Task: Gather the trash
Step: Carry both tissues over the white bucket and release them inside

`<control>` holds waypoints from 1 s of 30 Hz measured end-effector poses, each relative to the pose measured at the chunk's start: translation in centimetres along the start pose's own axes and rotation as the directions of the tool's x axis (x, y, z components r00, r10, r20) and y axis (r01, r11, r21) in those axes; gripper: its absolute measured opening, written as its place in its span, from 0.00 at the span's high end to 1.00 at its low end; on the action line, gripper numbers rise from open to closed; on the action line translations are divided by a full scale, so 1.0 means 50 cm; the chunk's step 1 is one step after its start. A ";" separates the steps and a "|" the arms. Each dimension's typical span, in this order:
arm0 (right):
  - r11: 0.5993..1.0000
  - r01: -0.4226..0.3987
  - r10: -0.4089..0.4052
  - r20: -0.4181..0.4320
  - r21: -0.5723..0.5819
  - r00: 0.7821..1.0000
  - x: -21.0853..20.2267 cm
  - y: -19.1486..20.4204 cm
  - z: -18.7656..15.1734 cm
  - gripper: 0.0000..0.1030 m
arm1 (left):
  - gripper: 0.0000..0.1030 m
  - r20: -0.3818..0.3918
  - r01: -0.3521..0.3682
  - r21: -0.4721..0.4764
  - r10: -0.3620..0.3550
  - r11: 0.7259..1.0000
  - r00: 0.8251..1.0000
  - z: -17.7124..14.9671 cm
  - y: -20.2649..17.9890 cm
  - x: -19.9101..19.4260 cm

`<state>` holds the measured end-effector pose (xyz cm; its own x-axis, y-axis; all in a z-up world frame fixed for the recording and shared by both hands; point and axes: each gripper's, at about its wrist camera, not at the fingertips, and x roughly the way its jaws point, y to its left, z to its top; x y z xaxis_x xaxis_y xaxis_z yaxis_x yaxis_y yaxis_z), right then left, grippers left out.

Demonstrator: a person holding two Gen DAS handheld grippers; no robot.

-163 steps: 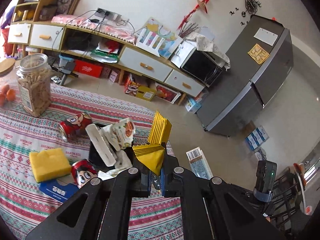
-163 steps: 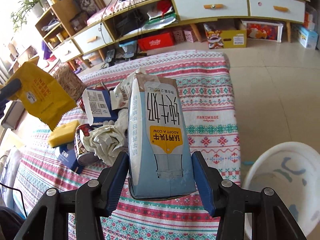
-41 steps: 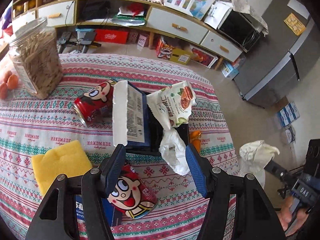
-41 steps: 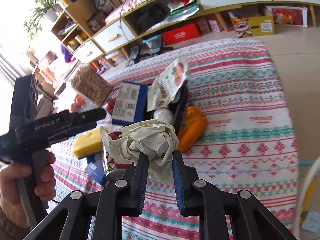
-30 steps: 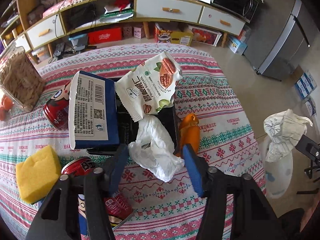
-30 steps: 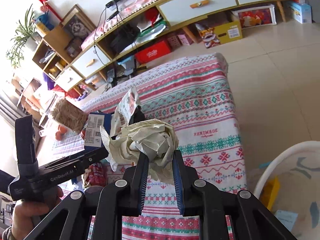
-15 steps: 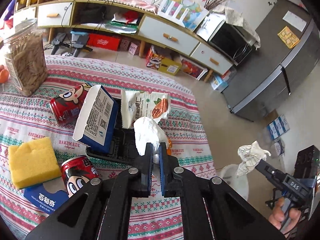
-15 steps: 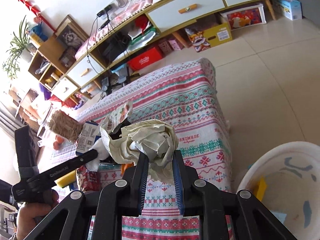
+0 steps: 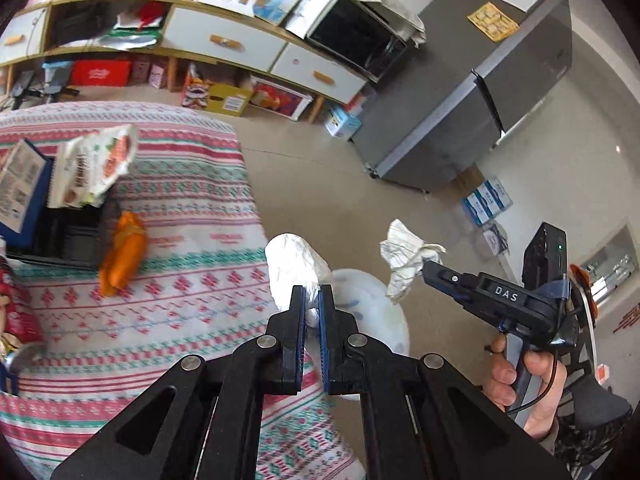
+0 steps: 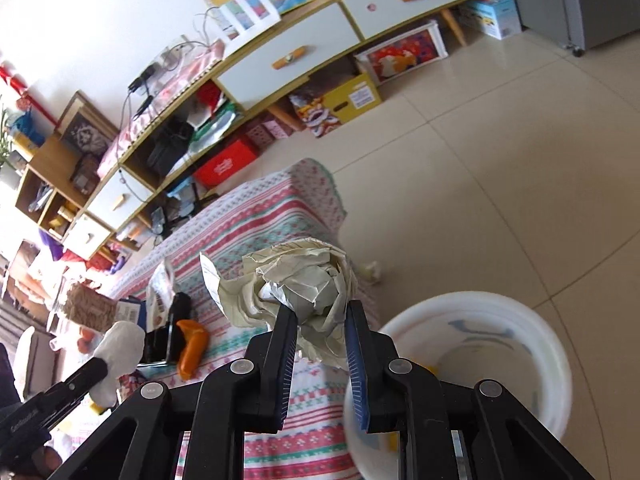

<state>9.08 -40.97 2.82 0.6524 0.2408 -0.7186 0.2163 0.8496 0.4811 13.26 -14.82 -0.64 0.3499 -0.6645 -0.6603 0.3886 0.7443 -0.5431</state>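
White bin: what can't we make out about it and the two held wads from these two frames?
- White bin contents: right wrist view, motion-blurred; the right gripper covers its near side.
- Bin in left wrist view: mostly hidden behind the left gripper and white wad.
- Crumpled paper: its underside is hidden by the fingers.
- Red can: cut off at the left edge, blurred.

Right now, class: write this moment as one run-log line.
left claw: shut on white tissue wad | right claw: shut on crumpled paper ball | white bin: on floor beside table, nothing released yet
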 end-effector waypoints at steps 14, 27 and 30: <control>0.973 0.206 -0.185 -0.178 0.107 0.966 0.030 -0.124 -0.017 0.78 | 0.94 -0.224 0.016 0.095 0.005 0.995 0.974 -0.067 -0.142 0.298; 0.945 0.297 -0.261 -0.236 0.134 0.936 0.048 -0.166 -0.020 0.56 | 0.77 -0.233 -0.047 0.065 0.061 0.997 0.971 -0.064 -0.103 0.314; 0.945 0.296 -0.261 -0.221 0.141 0.940 0.041 -0.166 -0.017 0.56 | 0.77 -0.217 -0.043 0.054 0.053 0.998 0.975 -0.055 -0.092 0.297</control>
<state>8.01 -47.14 -3.10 0.3963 0.1080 -0.9117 0.5000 0.8075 0.3130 14.31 -27.92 -9.36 0.1764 -0.5933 -0.7854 0.4184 0.7674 -0.4858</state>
